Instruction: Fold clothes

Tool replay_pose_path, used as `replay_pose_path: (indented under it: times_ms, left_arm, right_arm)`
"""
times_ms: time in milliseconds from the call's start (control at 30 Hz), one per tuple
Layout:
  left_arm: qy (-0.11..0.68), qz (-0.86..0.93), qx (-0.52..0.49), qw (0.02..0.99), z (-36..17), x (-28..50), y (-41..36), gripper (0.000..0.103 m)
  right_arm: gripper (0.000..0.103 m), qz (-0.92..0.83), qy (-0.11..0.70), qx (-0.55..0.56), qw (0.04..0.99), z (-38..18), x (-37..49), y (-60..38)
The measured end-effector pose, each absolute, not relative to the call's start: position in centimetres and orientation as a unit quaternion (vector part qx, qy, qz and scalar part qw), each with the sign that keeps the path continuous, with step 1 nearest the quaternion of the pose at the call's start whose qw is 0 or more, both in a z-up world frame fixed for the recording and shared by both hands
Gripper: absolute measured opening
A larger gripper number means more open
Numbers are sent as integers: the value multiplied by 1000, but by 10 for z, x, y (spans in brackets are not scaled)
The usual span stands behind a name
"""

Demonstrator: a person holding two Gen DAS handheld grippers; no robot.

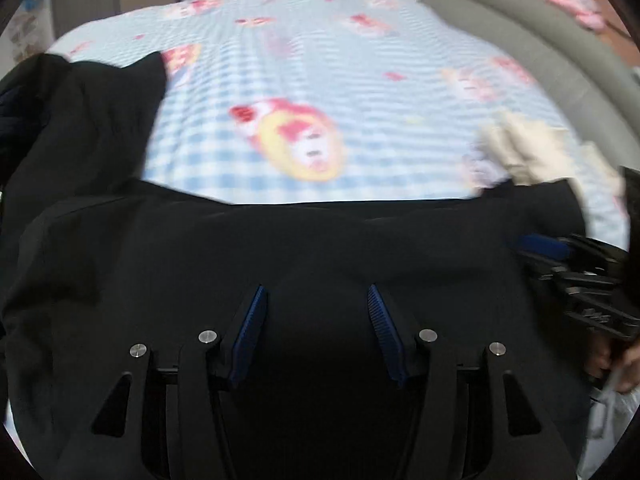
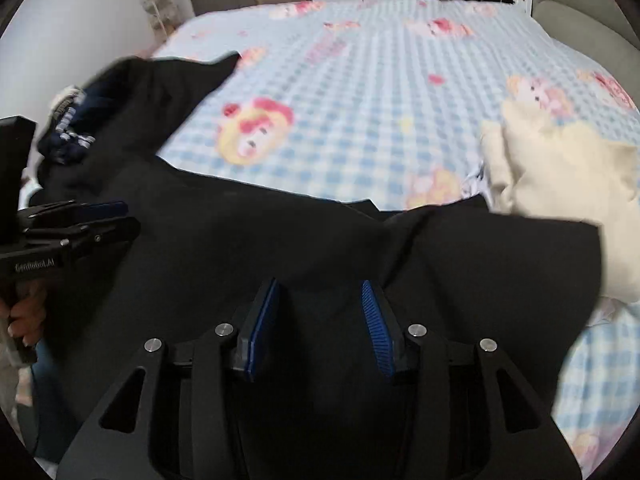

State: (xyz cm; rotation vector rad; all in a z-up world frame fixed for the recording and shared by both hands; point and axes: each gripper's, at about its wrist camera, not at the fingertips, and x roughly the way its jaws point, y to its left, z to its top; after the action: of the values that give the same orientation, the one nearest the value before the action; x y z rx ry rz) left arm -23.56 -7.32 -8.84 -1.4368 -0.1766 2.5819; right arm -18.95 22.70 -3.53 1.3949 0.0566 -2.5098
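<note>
The black garment (image 1: 280, 248) lies spread on the checked bed sheet (image 1: 340, 80), directly under and ahead of both jaws. The left gripper (image 1: 317, 312) and right gripper (image 2: 318, 308) stand wide apart, holding nothing. Only the right wrist view shows a navy printed garment (image 2: 70, 128) far left; both show cream cloth (image 2: 560, 168) ahead right.

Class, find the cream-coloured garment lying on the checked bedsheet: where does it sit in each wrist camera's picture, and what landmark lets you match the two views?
Left wrist view: the cream garment sits at the right edge, just above the black garment.
Right wrist view: the cream garment is larger, at the right, its lower edge meeting the black garment.
Shared landmark: the yellow-and-red cartoon print on the bedsheet.
</note>
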Motion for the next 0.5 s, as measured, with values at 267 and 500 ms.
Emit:
replay_pose_path:
  times_ms: [267, 500]
  left_arm:
    - [-95, 856, -507, 22, -115, -263, -112, 24]
    - [-50, 881, -468, 41, -88, -224, -91, 46]
  right_arm:
    - [0, -878, -83, 471, 16, -73, -211, 310]
    - [35, -893, -102, 437, 30, -35, -175, 314]
